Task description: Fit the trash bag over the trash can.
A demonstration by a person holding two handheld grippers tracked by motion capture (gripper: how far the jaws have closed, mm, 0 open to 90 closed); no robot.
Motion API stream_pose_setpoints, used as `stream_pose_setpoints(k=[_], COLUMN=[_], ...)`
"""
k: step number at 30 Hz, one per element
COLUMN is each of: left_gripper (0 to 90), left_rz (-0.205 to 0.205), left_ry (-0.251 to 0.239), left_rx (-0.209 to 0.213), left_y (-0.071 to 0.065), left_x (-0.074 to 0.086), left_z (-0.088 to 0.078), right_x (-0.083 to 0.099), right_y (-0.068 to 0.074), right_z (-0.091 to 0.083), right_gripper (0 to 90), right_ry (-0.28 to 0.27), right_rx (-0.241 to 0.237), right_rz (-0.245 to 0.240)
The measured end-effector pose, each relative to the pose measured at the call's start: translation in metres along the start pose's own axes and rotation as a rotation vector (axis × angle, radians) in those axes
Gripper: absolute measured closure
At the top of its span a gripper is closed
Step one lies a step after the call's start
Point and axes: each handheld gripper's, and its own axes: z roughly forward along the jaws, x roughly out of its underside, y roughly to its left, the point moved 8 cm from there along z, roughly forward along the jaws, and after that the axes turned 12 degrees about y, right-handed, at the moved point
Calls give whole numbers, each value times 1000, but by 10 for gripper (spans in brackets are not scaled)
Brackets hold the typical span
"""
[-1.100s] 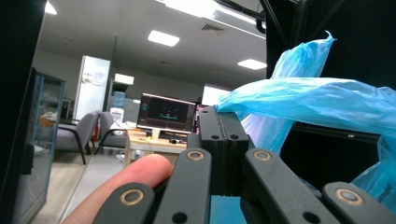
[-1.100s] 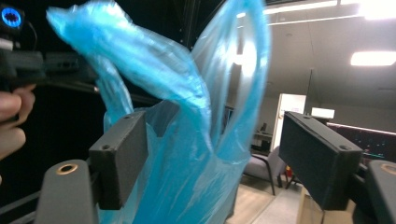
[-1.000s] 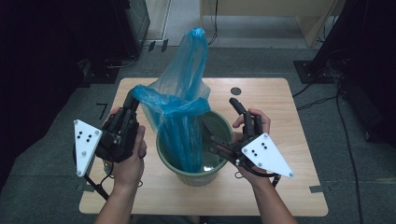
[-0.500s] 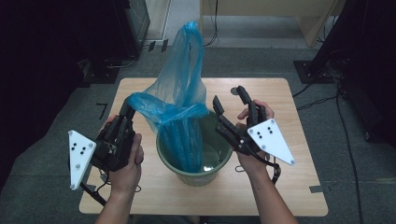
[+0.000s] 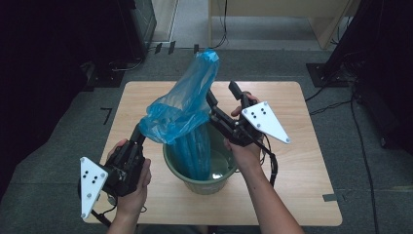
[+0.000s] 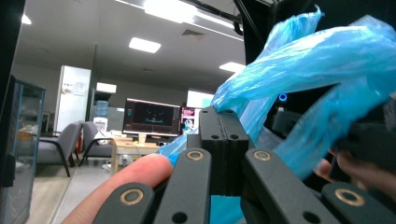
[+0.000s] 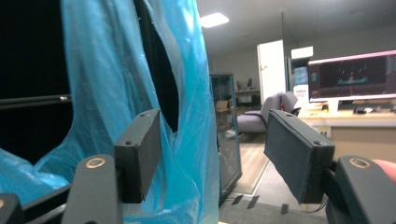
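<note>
On a light wooden table (image 5: 302, 161) seen from the high view, a round green bucket (image 5: 204, 178) stands near the middle, and a thin blue plastic bag (image 5: 187, 105) rises out of it. The lower part of the bag hangs down inside the bucket, while the top stands tall above the rim, bunched and crumpled, leaning toward the far side of the table.

The left gripper (image 5: 141, 130), held in the person's left hand (image 5: 131, 192) at the near left of the bucket, reaches up to the left edge of the bag. In the left gripper view its two black jaws are pressed flat together, with a fold of the blue film pinched between them and the rest of the bag (image 6: 308, 79) billowing up and to the right.

The right gripper (image 5: 221, 100), held in the person's right hand (image 5: 243, 146) on the bucket's far right side, points at the upper right side of the bag. Its jaws have just been closing and stand partly apart. In the right gripper view one jaw lies against the bag (image 7: 116, 93), and a strip of the film hangs between the two pads without being squeezed.

A grey floor (image 5: 375, 185) surrounds the table.
</note>
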Motion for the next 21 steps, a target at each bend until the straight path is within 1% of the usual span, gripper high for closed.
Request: stream_pose_setpoints(k=[3,6,8,12,13,14,15,17,18,19,20,21], left_gripper=[900,900,900,900,900,900,900,900,900,900,900,900], left_rz=[1,0,-5,-11,-12,-10,-7,-4,1,7,8,12], left_ry=[12,24,31,32,31,31,31,33,37,45,51,57], left_rx=[-4,-9,-11,-15,-15,-16,-16,-13,-13,-13,-10,-9], left_y=[2,4,6,8,8,9,9,10,11,12,12,13], left_x=[7,12,15,15,15,15,15,17,20,23,25,29], left_z=[-1,-1,-1,-2,-2,-3,-4,-6,-8,-9,-10,-11], right_x=[-2,-2,-1,8,11,14,17,20,19,17,14,11], right_y=[-5,-6,-4,3,4,3,2,0,-2,-3,-4,-4], right_z=[-1,-2,-3,1,3,5,7,9,9,8,5,4], right_gripper=[370,370,370,345,347,387,472,613,690,730,787,821], right_ry=[3,12,22,67,85,101,120,127,121,113,89,75], right_rx=[-2,-11,-24,-47,-45,-37,-23,6,17,25,23,21], right_rz=[32,46,36,-9,-18,-25,-32,-41,-36,-36,-30,-25])
